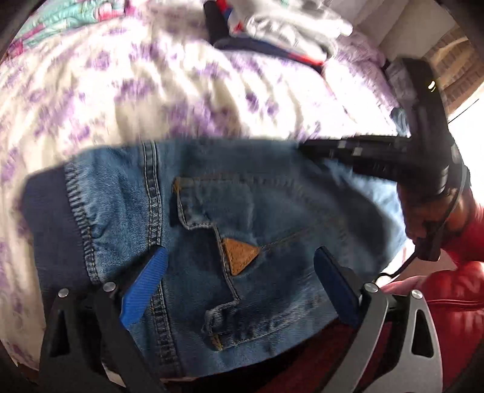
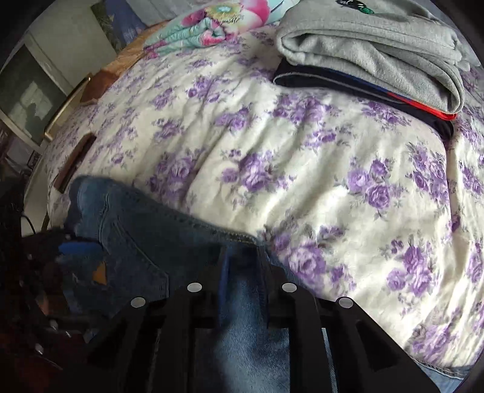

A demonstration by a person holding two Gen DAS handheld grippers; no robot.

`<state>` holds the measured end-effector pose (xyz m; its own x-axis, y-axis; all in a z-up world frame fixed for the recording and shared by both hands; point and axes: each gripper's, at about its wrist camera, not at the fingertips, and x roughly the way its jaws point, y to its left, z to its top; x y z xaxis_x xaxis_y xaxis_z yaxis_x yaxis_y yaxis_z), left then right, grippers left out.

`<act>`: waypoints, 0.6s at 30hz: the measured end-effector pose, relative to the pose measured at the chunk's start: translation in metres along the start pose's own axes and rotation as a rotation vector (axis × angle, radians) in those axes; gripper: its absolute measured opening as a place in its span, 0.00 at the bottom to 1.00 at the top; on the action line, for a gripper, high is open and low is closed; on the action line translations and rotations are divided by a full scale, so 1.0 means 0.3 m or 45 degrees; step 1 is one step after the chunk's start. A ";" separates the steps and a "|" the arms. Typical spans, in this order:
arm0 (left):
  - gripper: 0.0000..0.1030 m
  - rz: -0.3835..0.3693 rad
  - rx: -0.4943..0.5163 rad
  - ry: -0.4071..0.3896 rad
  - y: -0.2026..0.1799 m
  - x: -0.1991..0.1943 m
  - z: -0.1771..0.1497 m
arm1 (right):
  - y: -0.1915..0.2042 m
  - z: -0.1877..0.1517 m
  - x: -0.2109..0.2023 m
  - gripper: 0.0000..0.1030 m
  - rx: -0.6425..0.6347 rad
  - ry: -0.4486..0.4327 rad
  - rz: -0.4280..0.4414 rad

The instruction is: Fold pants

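Blue jeans [image 1: 211, 211] lie on the bed with a back pocket and its tan triangular patch [image 1: 239, 254] facing up. My left gripper [image 1: 239, 281] hovers over that pocket, open, its blue pads [image 1: 145, 284] set wide apart on either side of the patch. At the jeans' right edge sits my right gripper [image 1: 308, 148], black and blurred. In the right wrist view my right gripper [image 2: 242, 260] is shut on a fold of the jeans [image 2: 248, 317], and denim fills the narrow gap between its fingers. The left gripper's blue pad [image 2: 78, 248] shows at the far left.
A white bedspread with purple flowers [image 2: 272, 151] covers the bed. A pile of folded clothes topped by a grey sweatshirt [image 2: 378, 54] lies at the back right, a bright folded blanket [image 2: 211, 24] at the back. A person's red sleeve [image 1: 453, 287] is at the right.
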<state>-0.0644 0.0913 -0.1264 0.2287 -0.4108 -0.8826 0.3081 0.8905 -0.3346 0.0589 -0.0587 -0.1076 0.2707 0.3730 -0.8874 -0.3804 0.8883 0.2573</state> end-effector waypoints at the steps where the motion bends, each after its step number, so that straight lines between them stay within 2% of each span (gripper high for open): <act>1: 0.95 0.030 0.048 -0.014 -0.023 0.005 0.001 | -0.016 0.013 -0.003 0.18 0.044 0.004 0.000; 3: 0.94 0.086 0.092 0.016 -0.058 -0.003 0.019 | -0.019 0.040 -0.040 0.19 0.099 -0.015 0.007; 5: 0.94 0.051 0.089 -0.041 -0.059 -0.053 0.023 | -0.002 0.030 -0.116 0.23 0.038 -0.073 -0.001; 6: 0.94 0.036 0.072 -0.077 -0.051 -0.081 0.021 | 0.014 0.016 -0.148 0.28 -0.011 -0.093 -0.019; 7: 0.94 0.032 0.044 -0.080 -0.023 -0.093 0.020 | 0.012 -0.008 -0.173 0.39 -0.035 -0.102 -0.029; 8: 0.94 0.032 0.008 -0.058 0.001 -0.086 0.021 | 0.006 -0.030 -0.172 0.47 -0.031 -0.089 -0.034; 10: 0.95 0.030 -0.051 0.025 0.052 -0.014 0.013 | -0.035 -0.080 -0.088 0.48 0.048 0.029 -0.028; 11: 0.95 0.042 -0.018 -0.006 0.044 -0.008 0.014 | -0.055 -0.100 -0.036 0.49 0.085 0.051 -0.012; 12: 0.95 0.092 0.022 -0.011 0.023 0.000 0.016 | -0.059 -0.108 -0.040 0.49 0.076 -0.036 -0.006; 14: 0.95 0.131 0.036 0.021 0.006 -0.003 0.027 | -0.057 -0.092 -0.053 0.49 0.098 -0.015 -0.007; 15: 0.95 0.113 0.022 0.016 0.008 -0.021 0.036 | -0.063 -0.088 -0.088 0.49 0.127 -0.041 0.005; 18: 0.95 0.042 -0.022 -0.072 0.021 -0.103 0.066 | -0.125 -0.123 -0.269 0.51 0.197 -0.244 -0.010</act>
<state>-0.0512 0.1058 -0.0947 0.2905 -0.3913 -0.8732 0.2835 0.9068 -0.3121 0.0186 -0.1321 -0.0599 0.4414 0.3967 -0.8048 -0.2416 0.9164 0.3192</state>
